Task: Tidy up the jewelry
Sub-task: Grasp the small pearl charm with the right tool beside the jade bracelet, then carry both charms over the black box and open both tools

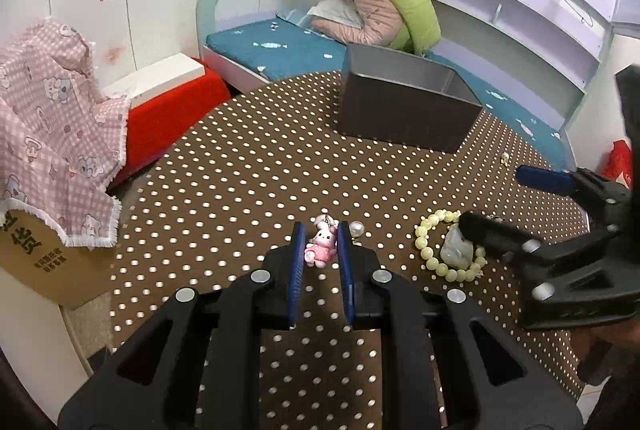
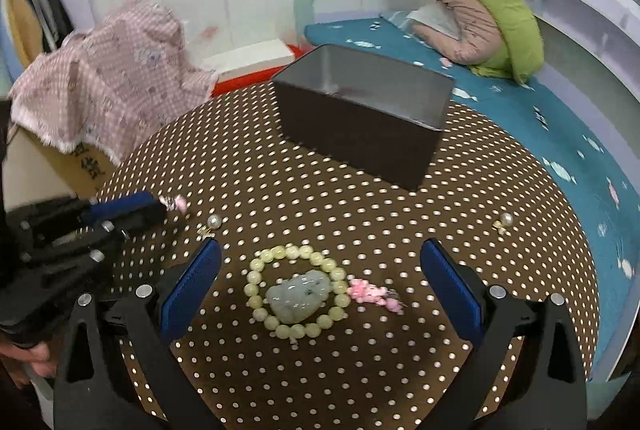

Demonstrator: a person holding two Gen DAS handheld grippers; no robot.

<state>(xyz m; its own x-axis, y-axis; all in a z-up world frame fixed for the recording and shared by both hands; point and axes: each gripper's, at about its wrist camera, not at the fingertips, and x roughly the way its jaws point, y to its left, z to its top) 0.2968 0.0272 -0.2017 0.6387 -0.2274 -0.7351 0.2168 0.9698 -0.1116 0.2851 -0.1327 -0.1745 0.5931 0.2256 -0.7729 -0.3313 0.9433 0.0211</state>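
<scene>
My left gripper (image 1: 321, 244) has its blue pads on both sides of a pink bunny charm (image 1: 320, 246) on the polka-dot table; the pads look close on it, partly closed. In the right wrist view the left gripper (image 2: 160, 206) shows at the left with the charm (image 2: 176, 203) at its tips. My right gripper (image 2: 320, 270) is wide open over a pale green bead bracelet (image 2: 296, 290) with a jade pendant (image 2: 298, 296) inside it. A pink flower ornament (image 2: 372, 292) lies right of the bracelet. Pearl earrings lie at the left (image 2: 212, 223) and the right (image 2: 505, 220).
An open dark box (image 2: 360, 110) stands at the back of the round brown table (image 2: 320, 198). A pink checked cloth (image 2: 112, 78) covers a cardboard box at the left. A teal bed (image 2: 560, 134) with a pink-green quilt is behind.
</scene>
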